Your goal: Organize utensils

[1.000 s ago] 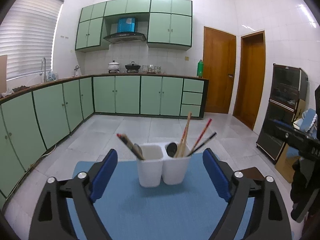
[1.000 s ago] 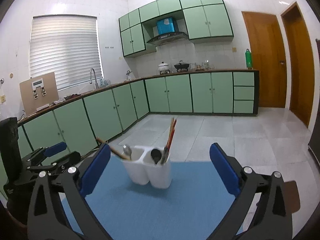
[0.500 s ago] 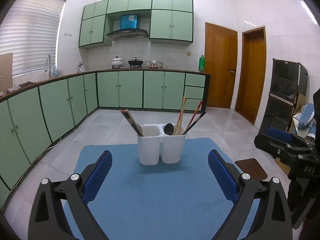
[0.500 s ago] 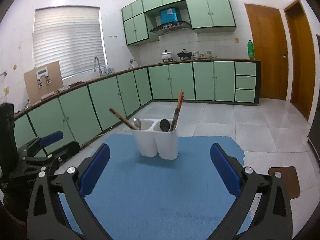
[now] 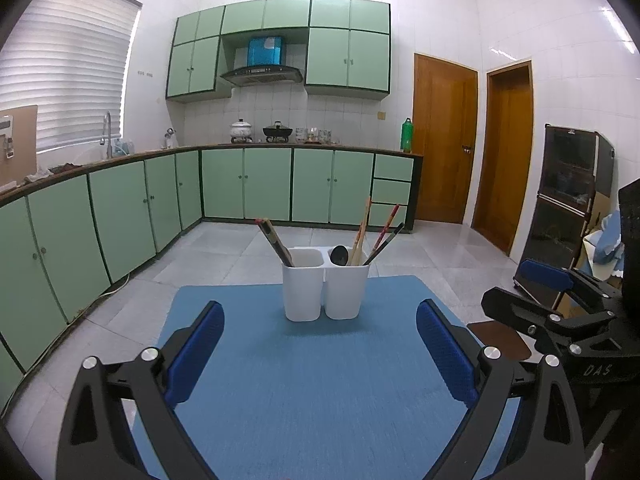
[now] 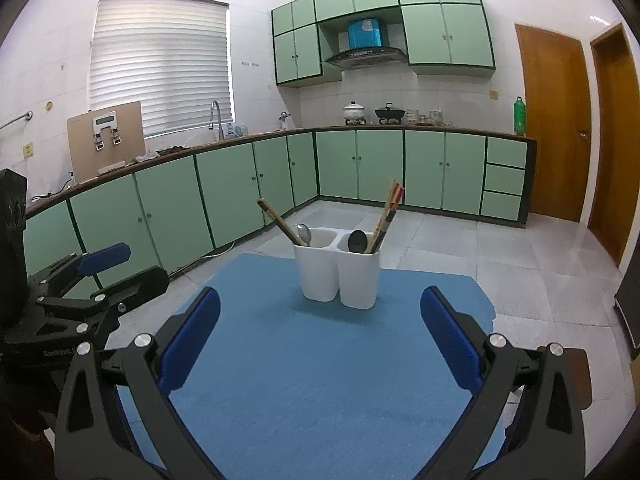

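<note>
A white two-compartment utensil holder point(image 5: 325, 290) point(image 6: 338, 274) stands upright at the far part of a blue mat point(image 5: 312, 380) point(image 6: 320, 368). Its left compartment holds a brown-handled utensil point(image 5: 276, 242) and a metal spoon point(image 6: 304, 234). Its right compartment holds a black ladle point(image 5: 339, 255) point(image 6: 357, 241) and several chopsticks point(image 5: 378, 236) point(image 6: 387, 216). My left gripper point(image 5: 316, 350) is open and empty, well short of the holder. My right gripper point(image 6: 320, 336) is open and empty, also short of it.
The mat lies on a table with a brown corner point(image 5: 500, 338) point(image 6: 576, 376) at the right. Green cabinets point(image 5: 120, 216) line the left and back walls. A dark cabinet point(image 5: 568, 208) stands right. Each gripper shows in the other's view, the right one point(image 5: 560, 312) and the left one point(image 6: 80, 292).
Both grippers have pulled back and risen from the holder, which now looks smaller and farther. The jaws stay open. The utensils have not moved.
</note>
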